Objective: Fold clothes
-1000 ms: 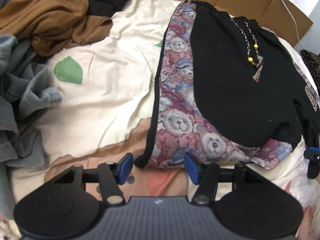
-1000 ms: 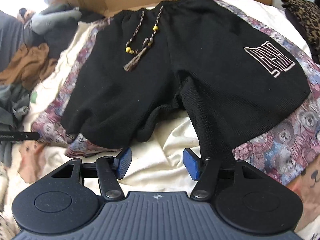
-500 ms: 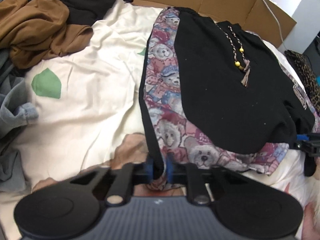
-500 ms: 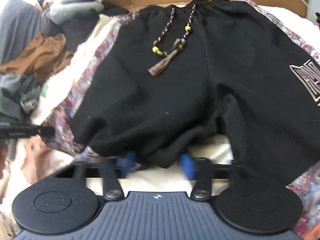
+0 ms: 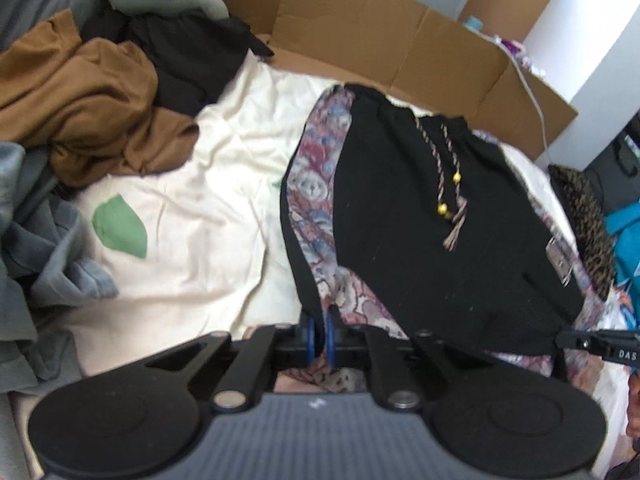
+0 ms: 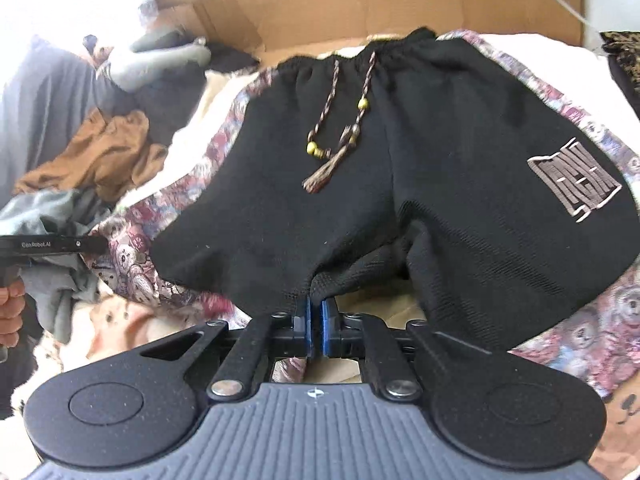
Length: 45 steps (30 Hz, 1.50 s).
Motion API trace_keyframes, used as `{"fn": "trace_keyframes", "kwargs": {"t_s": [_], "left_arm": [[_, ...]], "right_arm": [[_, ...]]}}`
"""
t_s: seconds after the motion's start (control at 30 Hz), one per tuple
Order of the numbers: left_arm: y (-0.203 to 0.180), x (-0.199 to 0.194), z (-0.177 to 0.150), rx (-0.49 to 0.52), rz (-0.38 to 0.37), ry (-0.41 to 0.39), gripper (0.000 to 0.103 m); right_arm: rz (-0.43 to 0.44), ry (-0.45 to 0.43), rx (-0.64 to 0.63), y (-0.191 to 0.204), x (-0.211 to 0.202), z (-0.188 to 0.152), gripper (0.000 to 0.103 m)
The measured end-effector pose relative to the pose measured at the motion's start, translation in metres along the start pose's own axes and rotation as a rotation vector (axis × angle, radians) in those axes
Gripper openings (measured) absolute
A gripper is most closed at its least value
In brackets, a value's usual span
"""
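**Both grippers pinched on the hem of the black shorts**

Now the black shorts (image 6: pixel 400 168) lie spread front-up on the cream bedsheet (image 5: pixel 192 208), waistband away from the cameras and both leg hems toward them. Their side panels are a teddy-bear print (image 5: pixel 316 184), and a braided drawstring with yellow beads (image 6: pixel 340 136) trails down the front from the waistband. A pale logo patch (image 6: pixel 576 180) sits on the leg toward the right of the right wrist view.

The left gripper (image 5: pixel 319 338) has its blue pads pressed together on the printed outer corner of one leg hem. The right gripper (image 6: pixel 315 330) is closed in the same way on the black hem at the inner edge of that same leg, beside the crotch. Both pinched edges are raised a little off the sheet.

Beyond the waistband stands a wall of flattened cardboard (image 5: pixel 392 40). To the shorts' left is a heap of other clothes, with a brown garment (image 5: pixel 80 96) on top and grey ones (image 5: pixel 40 248) beside it. A hand (image 6: pixel 10 304) shows at the left edge of the right wrist view.
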<state>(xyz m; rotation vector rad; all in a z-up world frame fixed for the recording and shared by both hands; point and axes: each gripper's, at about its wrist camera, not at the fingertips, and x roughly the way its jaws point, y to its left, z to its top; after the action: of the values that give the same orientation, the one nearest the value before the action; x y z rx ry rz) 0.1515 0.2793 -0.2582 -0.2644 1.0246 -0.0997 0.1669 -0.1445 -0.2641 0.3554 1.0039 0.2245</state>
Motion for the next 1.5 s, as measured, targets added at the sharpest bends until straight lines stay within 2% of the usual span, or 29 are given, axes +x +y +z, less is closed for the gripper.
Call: {"fn": "trace_keyframes", "kwargs": {"t_s": [0.17, 0.23, 0.43, 0.6, 0.7, 0.77, 0.83, 0.9, 1.17, 1.43, 1.5], "left_arm": [[0.003, -0.005, 0.012, -0.037, -0.009, -0.002, 0.006], [0.007, 0.0, 0.014, -0.042, 0.015, -0.015, 0.006], [0.023, 0.027, 0.019, -0.077, 0.058, 0.009, 0.006], [0.027, 0.043, 0.028, -0.068, 0.073, 0.0, 0.006], [0.027, 0.049, 0.035, -0.065, 0.069, -0.009, 0.006], [0.026, 0.053, 0.04, -0.056, 0.064, -0.013, 0.006], [0.024, 0.056, 0.042, -0.049, 0.062, -0.013, 0.006], [0.024, 0.058, 0.044, -0.045, 0.059, -0.014, 0.006], [0.027, 0.062, 0.047, -0.033, 0.062, -0.04, 0.006], [0.03, 0.071, 0.053, -0.049, 0.052, -0.036, 0.006], [0.03, 0.07, 0.052, -0.055, 0.051, -0.032, 0.006]], "right_arm": [[-0.021, -0.002, 0.046, -0.01, -0.01, 0.014, 0.002], [-0.044, 0.0, 0.051, -0.017, -0.007, 0.015, 0.002], [-0.102, 0.017, 0.092, -0.028, 0.007, 0.006, 0.005], [-0.071, 0.095, 0.034, -0.021, 0.023, -0.015, 0.007], [-0.041, 0.152, -0.029, -0.012, 0.034, -0.029, 0.017], [-0.001, 0.175, -0.068, -0.004, 0.04, -0.037, 0.037], [0.046, 0.188, -0.106, 0.005, 0.045, -0.043, 0.05], [0.056, 0.197, -0.143, 0.013, 0.05, -0.046, 0.055], [0.032, 0.18, -0.202, 0.02, 0.066, -0.044, 0.057], [0.049, 0.158, -0.284, 0.033, 0.09, -0.038, 0.056], [0.078, 0.164, -0.274, 0.034, 0.094, -0.038, 0.035]]}}
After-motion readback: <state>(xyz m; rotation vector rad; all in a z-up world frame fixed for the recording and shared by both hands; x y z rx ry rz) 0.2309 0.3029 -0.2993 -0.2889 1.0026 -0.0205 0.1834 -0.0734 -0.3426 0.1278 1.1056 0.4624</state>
